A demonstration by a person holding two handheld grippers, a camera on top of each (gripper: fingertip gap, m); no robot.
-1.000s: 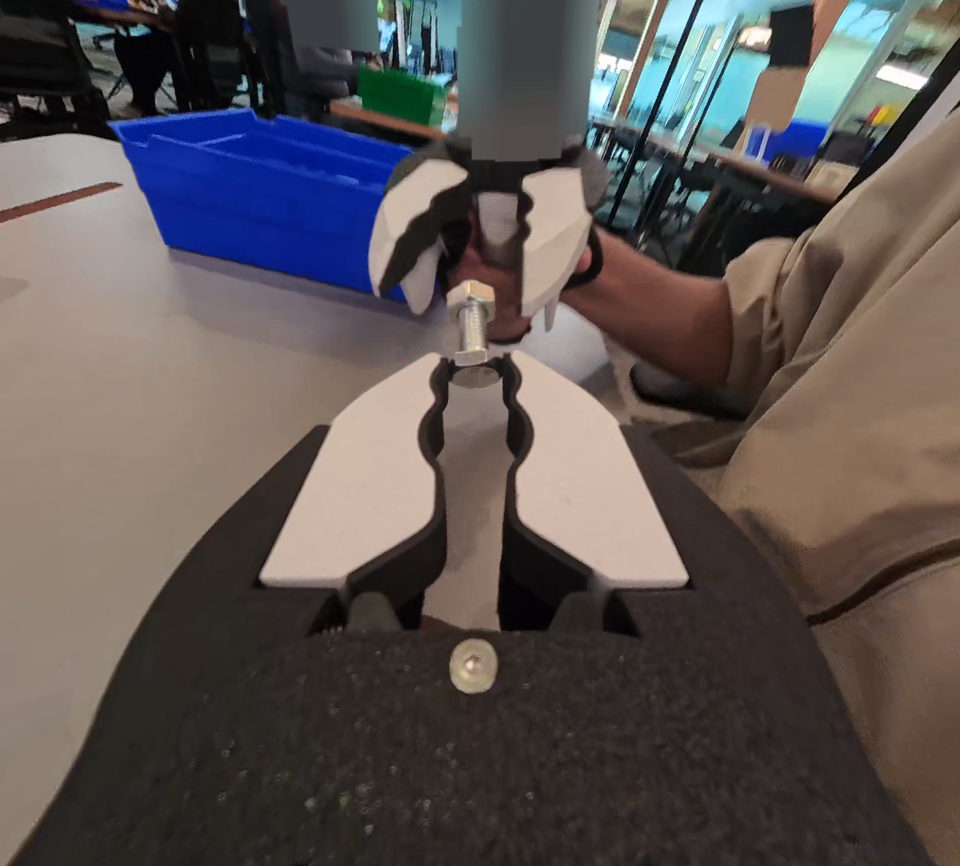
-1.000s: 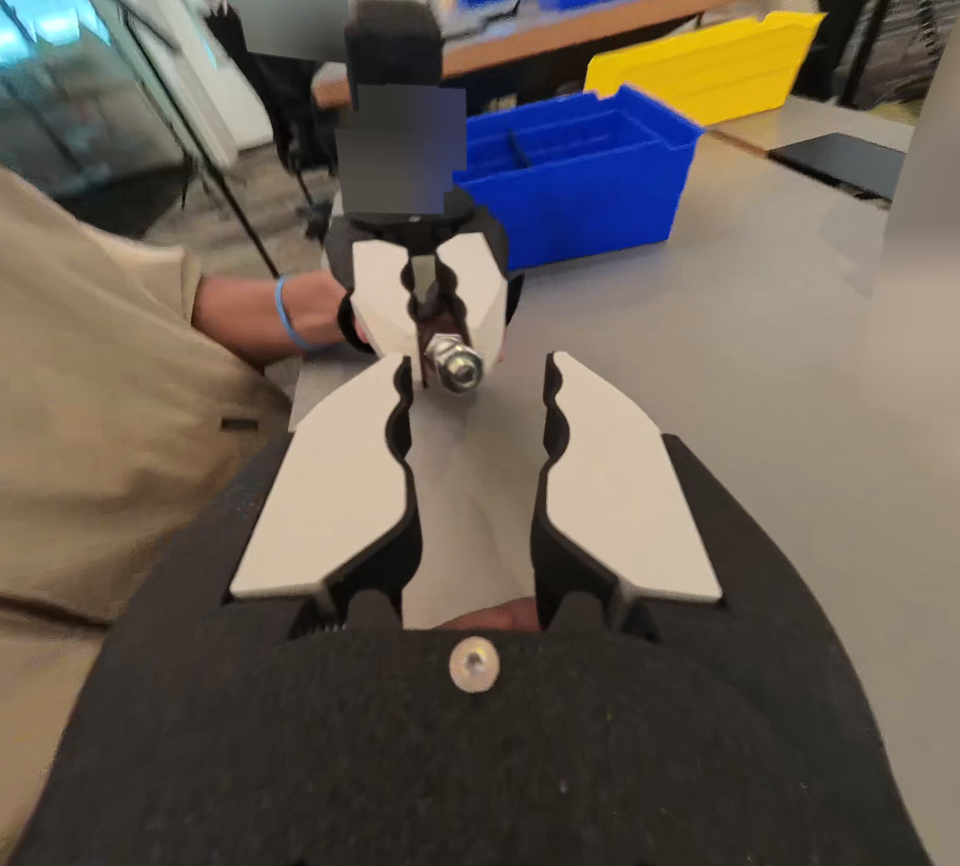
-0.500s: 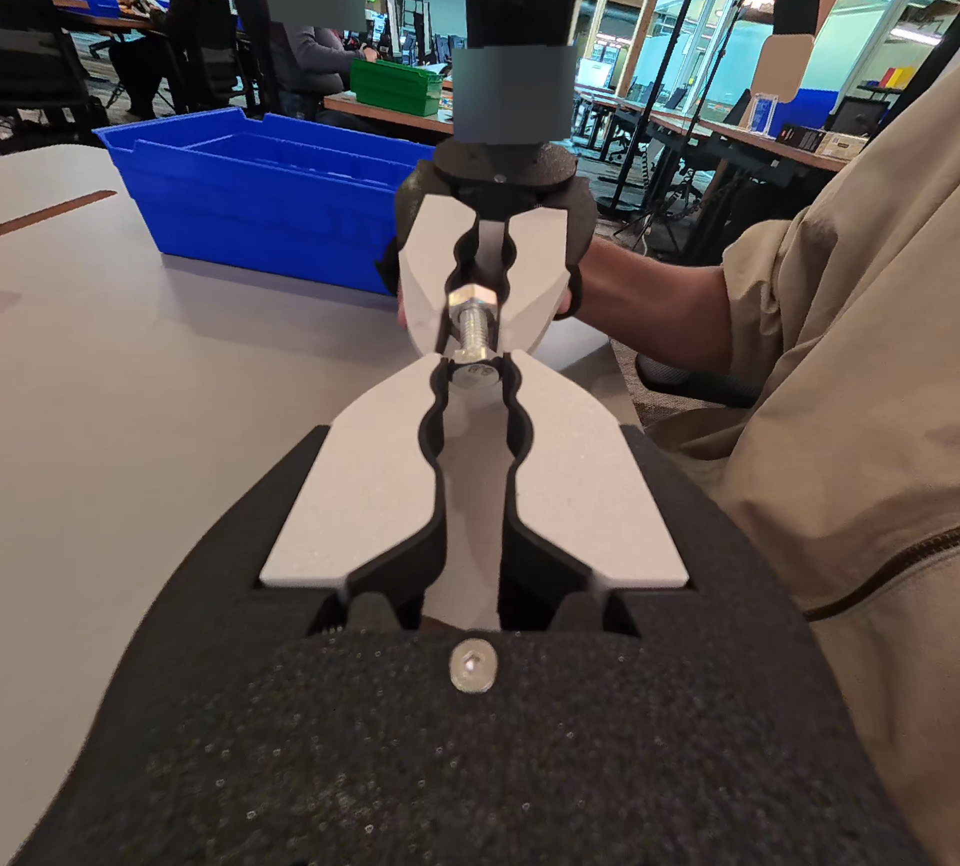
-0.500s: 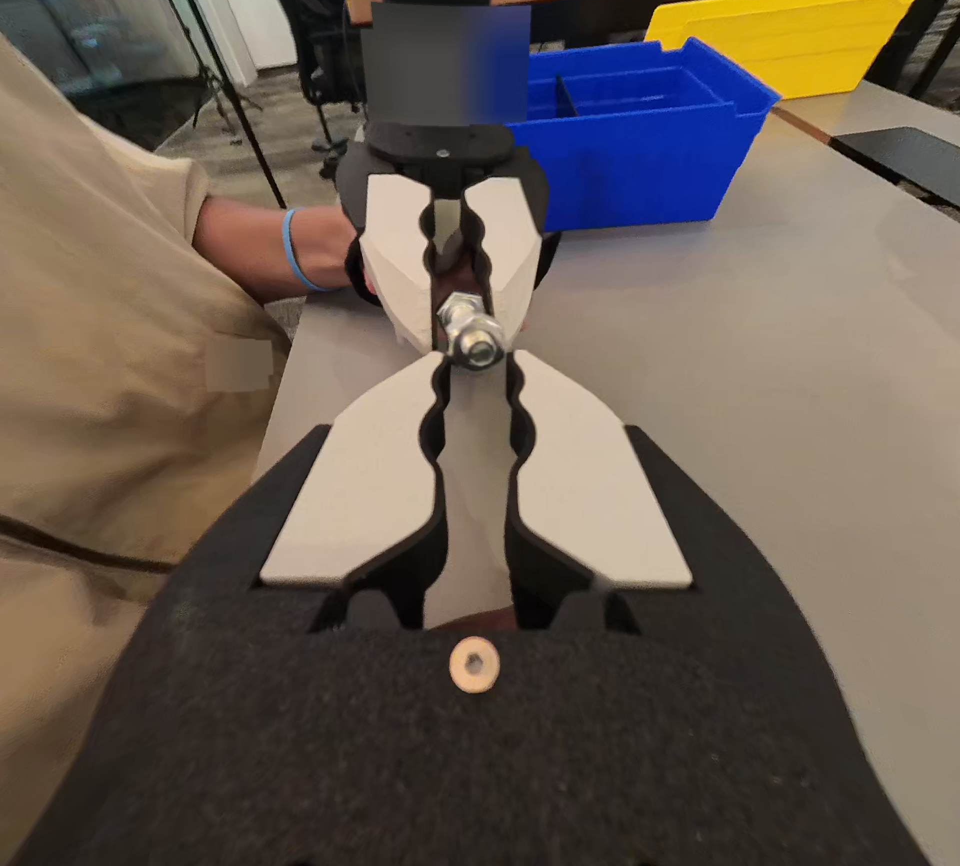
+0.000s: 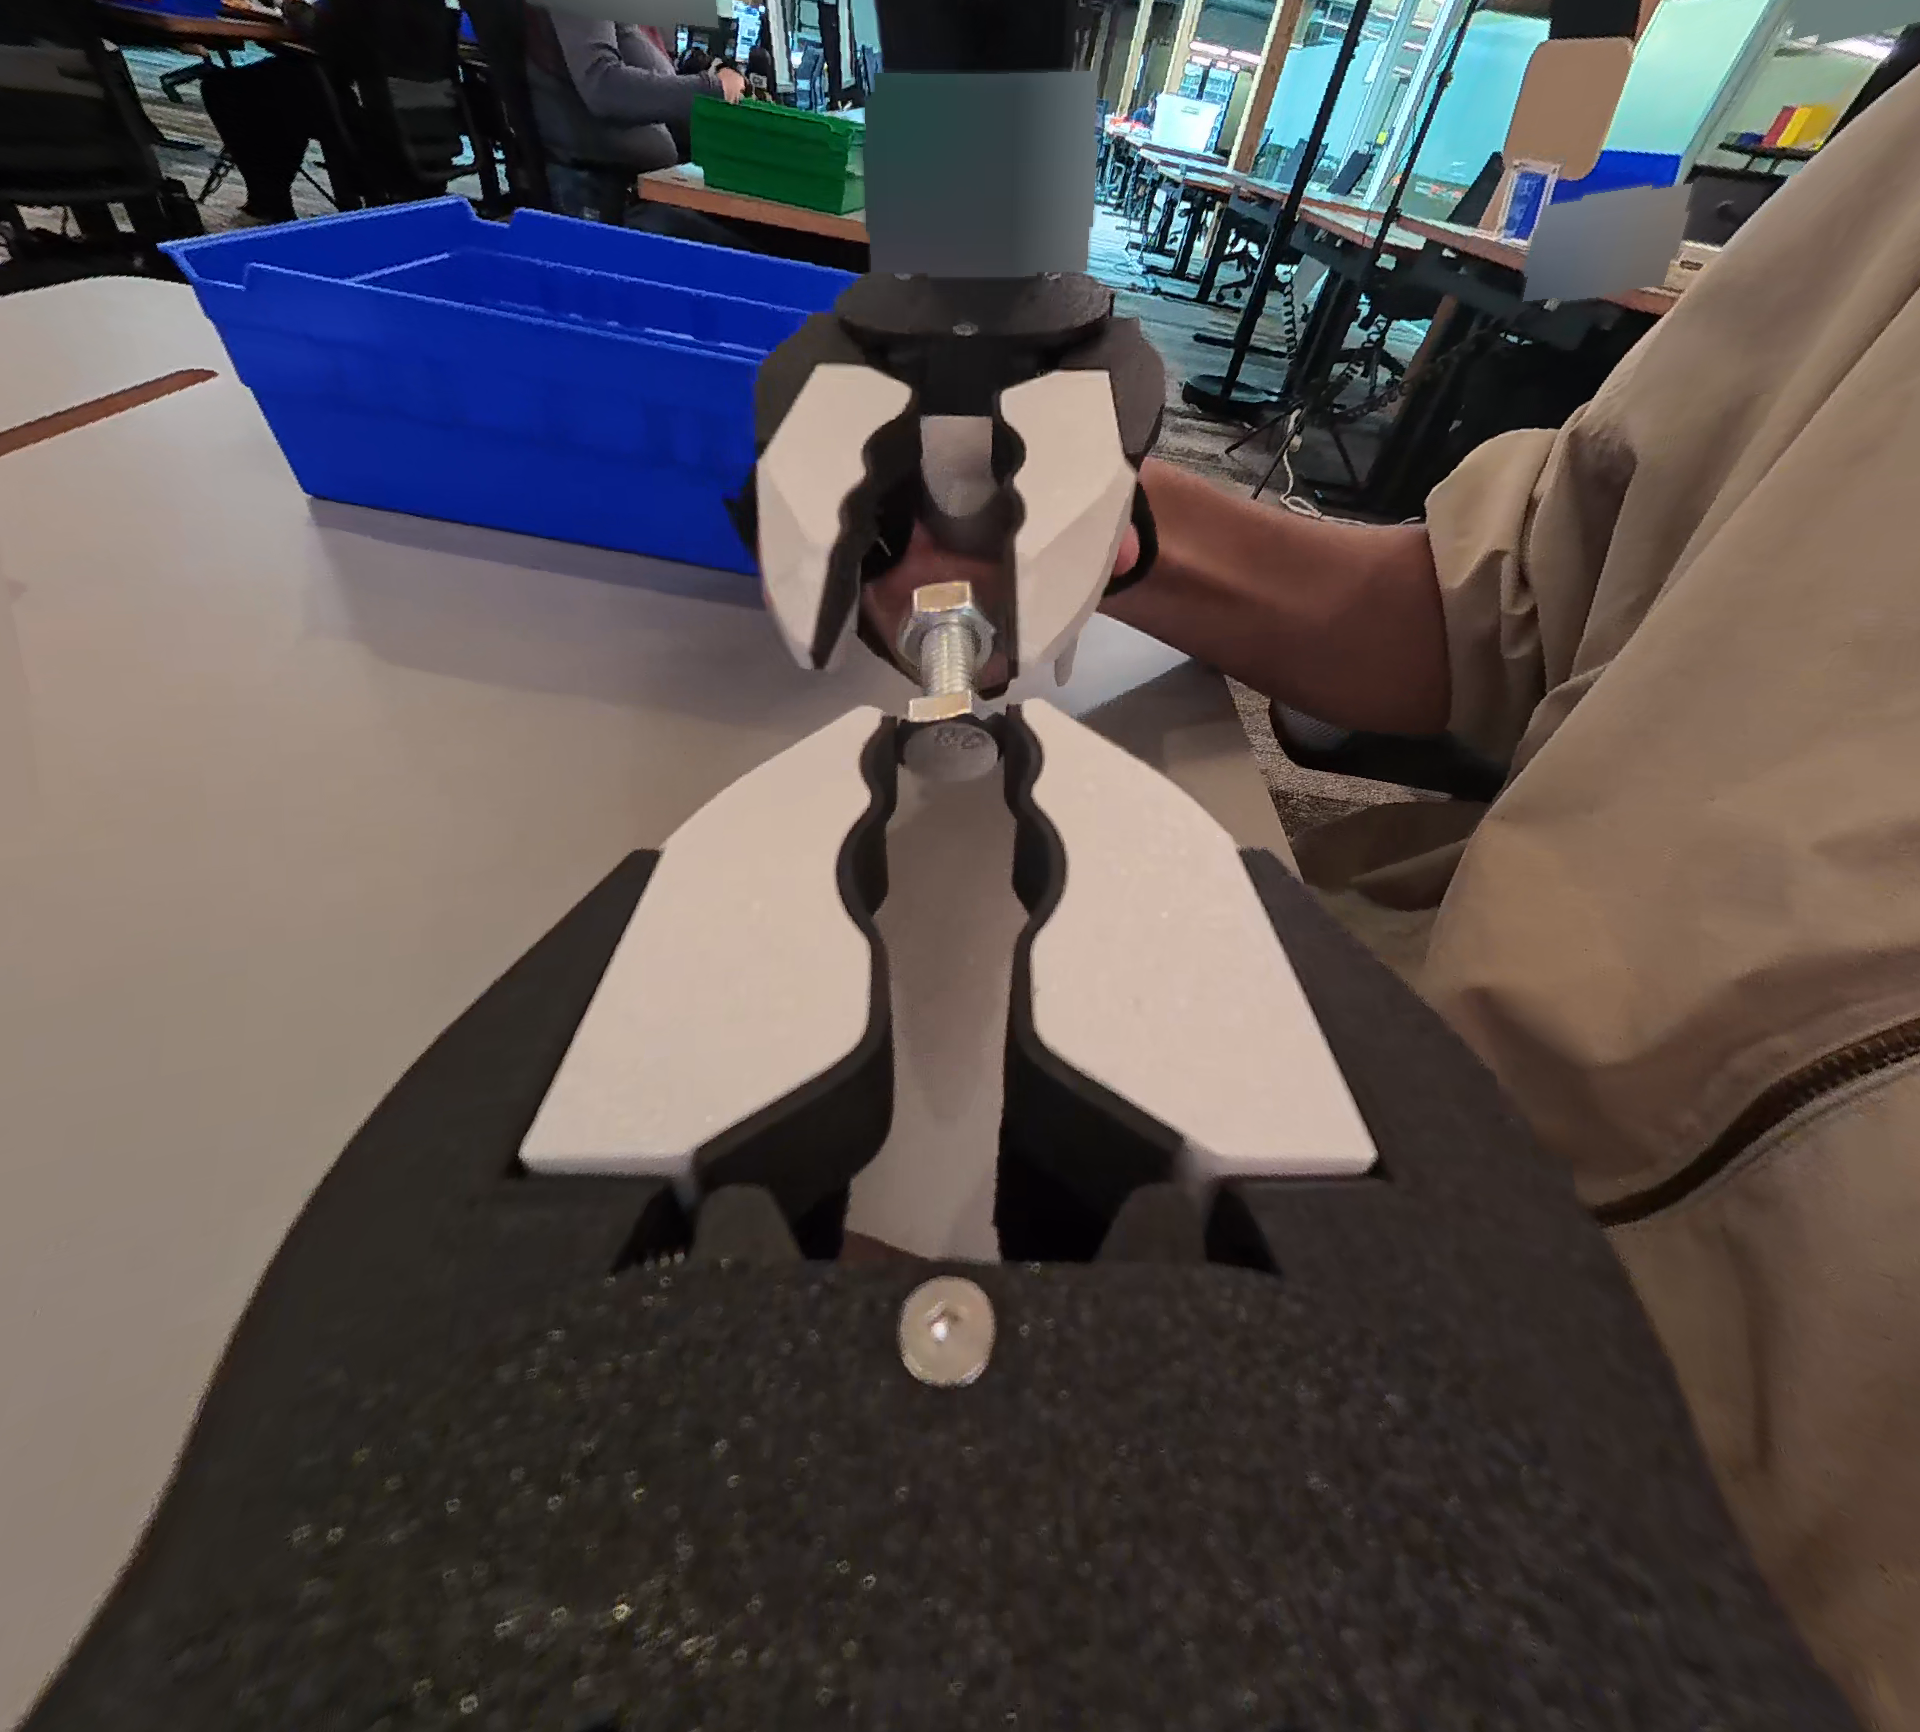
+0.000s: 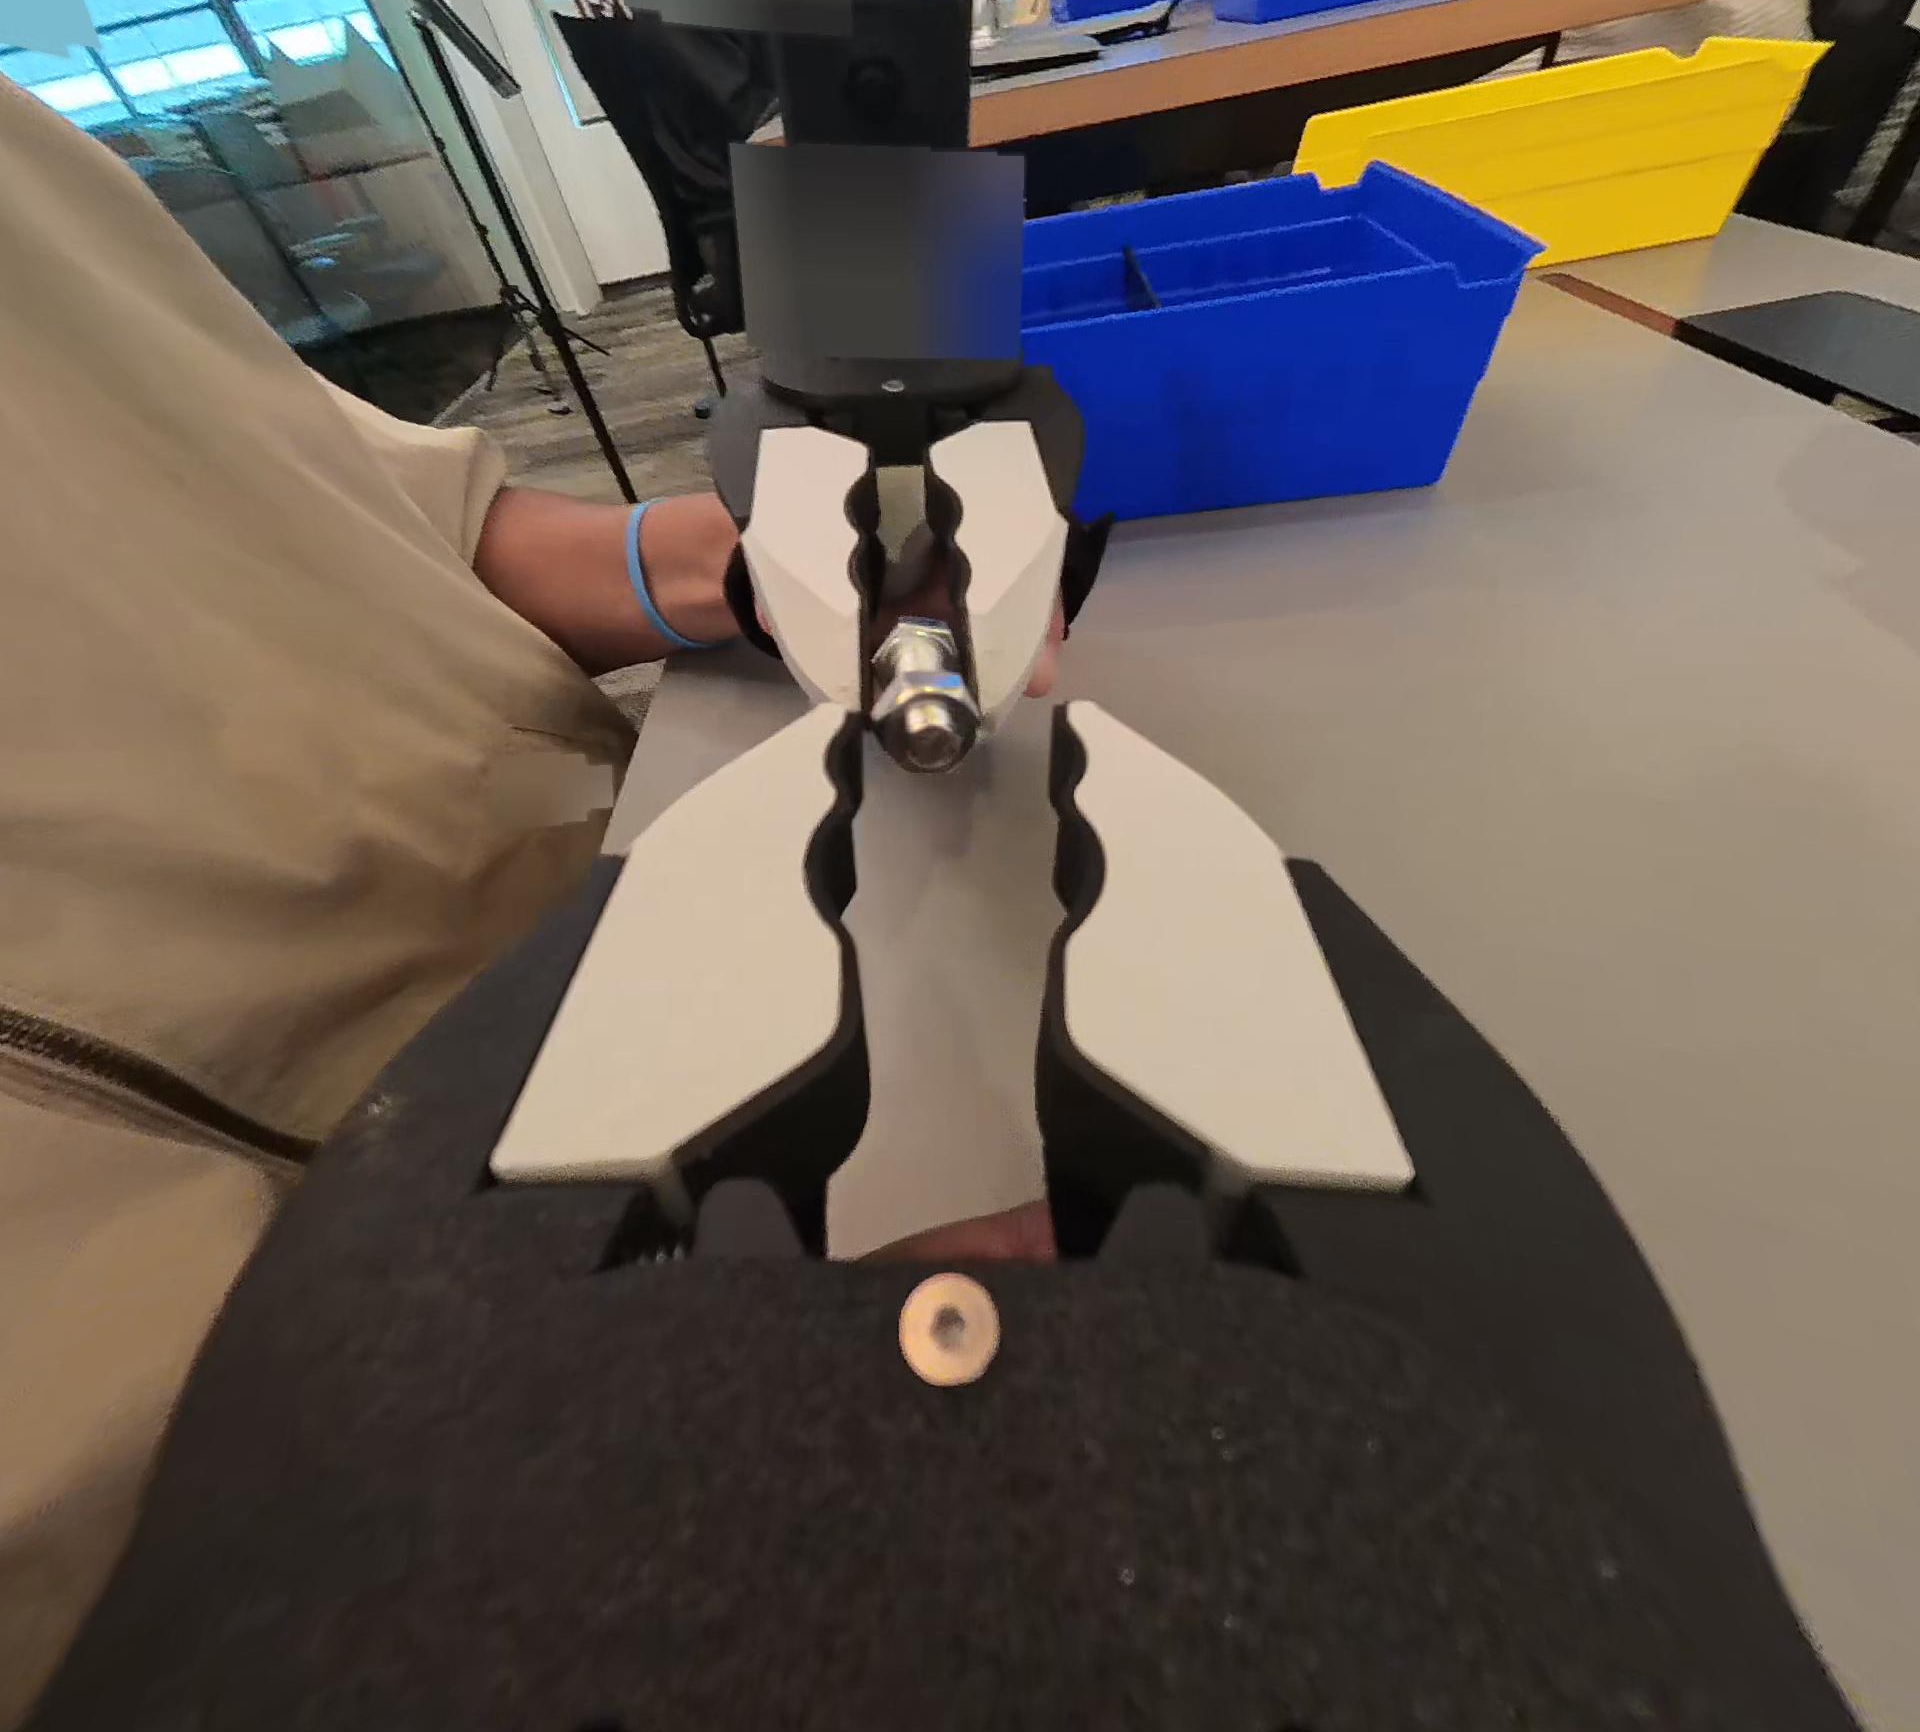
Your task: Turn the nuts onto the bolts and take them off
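Note:
My left gripper (image 5: 948, 732) is shut on the head of a silver bolt (image 5: 943, 674) and holds it above the grey table (image 5: 312, 851), shaft pointing away from it. A hex nut (image 5: 943, 620) sits on the far end of the shaft. My right gripper (image 5: 940, 643) faces the left one, its jaws open on either side of the nut without gripping it. In the right wrist view the right gripper (image 6: 956, 732) is open, with the nut (image 6: 925, 711) and bolt tip between its fingertips, closer to the left finger. The left gripper (image 6: 925, 664) is behind, shut on the bolt.
A blue bin (image 5: 499, 394) stands on the table behind the grippers; it also shows in the right wrist view (image 6: 1247, 373). A yellow bin (image 6: 1558, 144) stands farther back and a dark flat pad (image 6: 1818, 342) lies at the right. The person's beige sleeves flank both views. The tips of both grippers are at nearly the same place.
The right gripper was open a second ago, shut on the nut half a second ago, and is now open again around it. The left gripper has kept hold of the bolt.

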